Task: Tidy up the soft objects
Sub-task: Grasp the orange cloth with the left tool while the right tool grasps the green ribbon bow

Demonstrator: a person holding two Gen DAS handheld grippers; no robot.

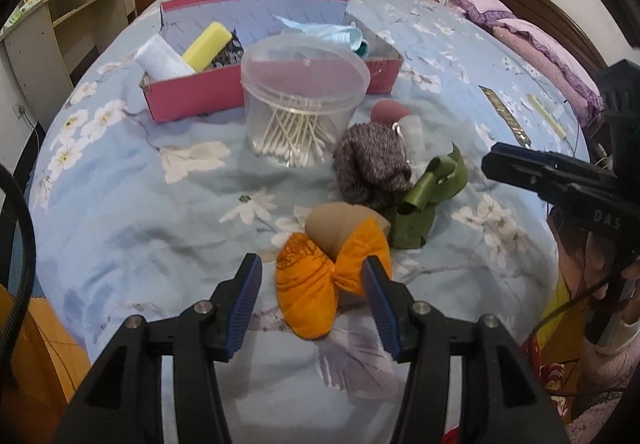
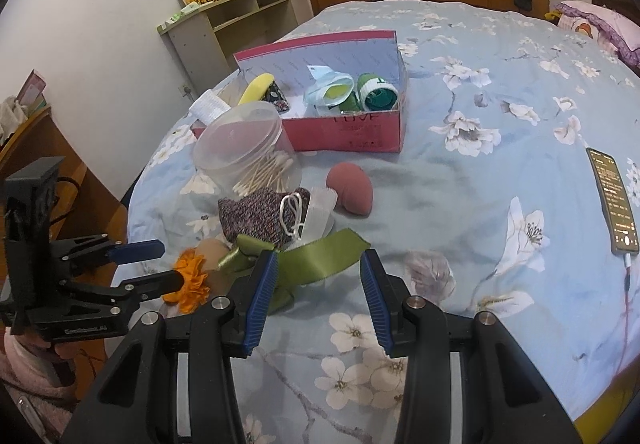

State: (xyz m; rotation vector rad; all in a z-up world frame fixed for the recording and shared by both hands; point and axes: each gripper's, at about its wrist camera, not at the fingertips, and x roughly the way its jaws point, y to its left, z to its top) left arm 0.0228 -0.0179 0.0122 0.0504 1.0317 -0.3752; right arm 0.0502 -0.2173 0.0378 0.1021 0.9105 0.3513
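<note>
An orange fabric bow (image 1: 316, 284) lies on the flowered bedspread between the fingers of my left gripper (image 1: 314, 278), which stands open; the right pad sits at the bow's edge and the left pad is clear of it. A beige sponge (image 1: 336, 224) rests just behind the bow. My right gripper (image 2: 318, 264) is open over a green ribbon (image 2: 320, 252), with nothing pressed between its pads. A grey knitted piece (image 1: 372, 160) and a maroon sponge (image 2: 352, 188) lie further back. A pink box (image 2: 360, 132) holds several soft items.
A clear tub of cotton swabs (image 1: 300, 104) stands in front of the box. A phone (image 2: 614, 200) on a cable lies at the right of the bed. Pillows (image 1: 520, 24) sit at the headboard, and a shelf unit (image 2: 240, 20) stands by the wall.
</note>
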